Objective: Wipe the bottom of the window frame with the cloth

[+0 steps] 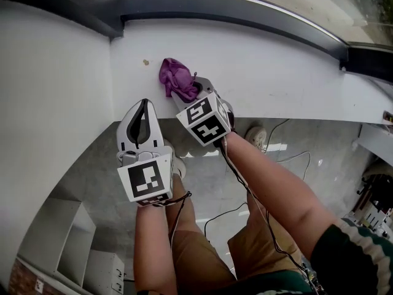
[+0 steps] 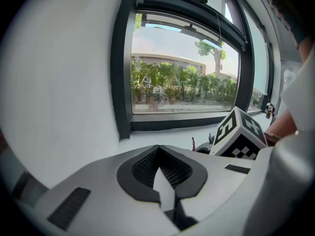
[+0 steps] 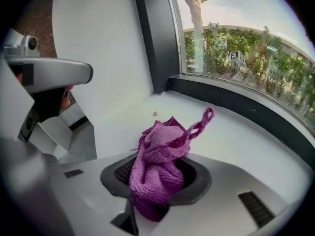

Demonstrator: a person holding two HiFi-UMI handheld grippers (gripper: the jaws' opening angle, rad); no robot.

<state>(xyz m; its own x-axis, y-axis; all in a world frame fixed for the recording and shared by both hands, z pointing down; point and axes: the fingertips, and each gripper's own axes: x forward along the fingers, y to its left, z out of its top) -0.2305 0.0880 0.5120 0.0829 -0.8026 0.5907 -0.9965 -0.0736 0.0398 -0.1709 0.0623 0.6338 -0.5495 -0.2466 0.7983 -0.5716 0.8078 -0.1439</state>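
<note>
Where the head view looks down, the right claw (image 1: 186, 94) clamps a bunched purple cloth (image 1: 176, 77) over the white sill (image 1: 288, 72), below the dark window frame (image 1: 245, 12). The left claw (image 1: 145, 104) sits beside it at the sill's edge. In the left gripper view, its jaws meet on nothing. In the right gripper view, the cloth (image 3: 157, 176) bulges from pinching jaws.

The right tongs (image 1: 187, 96) clamp a bunched purple cloth (image 1: 175, 77) that rests on the white sill (image 1: 288, 72), with the dark window frame (image 1: 245, 14) beyond. The left tongs (image 1: 145, 106), tips together, sit just left and nearer, at the sill's edge.
</note>
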